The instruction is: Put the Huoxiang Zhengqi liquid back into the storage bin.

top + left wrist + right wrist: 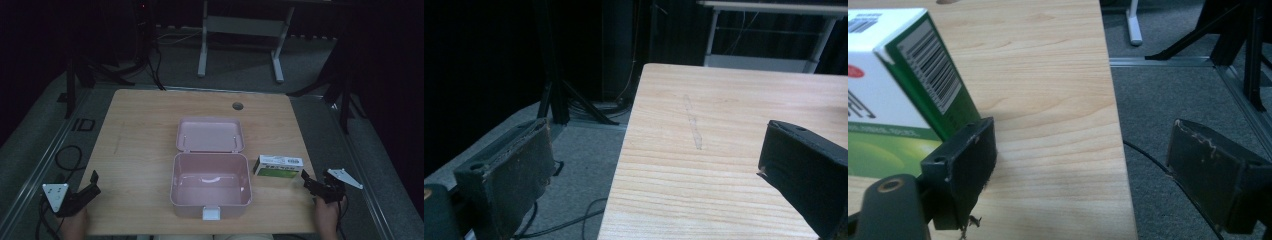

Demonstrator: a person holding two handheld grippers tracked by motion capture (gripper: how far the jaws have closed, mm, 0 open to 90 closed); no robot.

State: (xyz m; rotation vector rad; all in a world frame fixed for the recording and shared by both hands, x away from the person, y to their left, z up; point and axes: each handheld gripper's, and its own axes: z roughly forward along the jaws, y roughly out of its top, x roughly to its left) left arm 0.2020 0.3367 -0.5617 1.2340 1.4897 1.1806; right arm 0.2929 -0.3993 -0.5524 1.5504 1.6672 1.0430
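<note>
**Grippers wide apart at both table edges, carton beside the right one**

Light wooden table (140, 145) carries a pale pink plastic box (210, 186) near its front edge, its hinged lid (210, 135) thrown back flat on the far side. A small white clasp (210, 214) sits on the box's front wall, and the inside looks bare apart from a faint pale shape on the floor.

To the right of the box, a little apart from it, lies a white and green cardboard carton (278, 167) with a barcode on its end face. It rests on the table close to the right edge.

The right gripper (311, 181) hovers just beside that carton at the table's right front corner. In the right gripper view its jaws stand spread wide with nothing between them; one jaw sits right by the carton's green barcode end, whether touching or not I cannot tell, and the other hangs out over the grey carpet (1168, 100).

The left gripper (94, 183) is at the table's left front corner, well apart from the box. Its jaws are also spread and empty, one over the wood, one past the edge.
</note>
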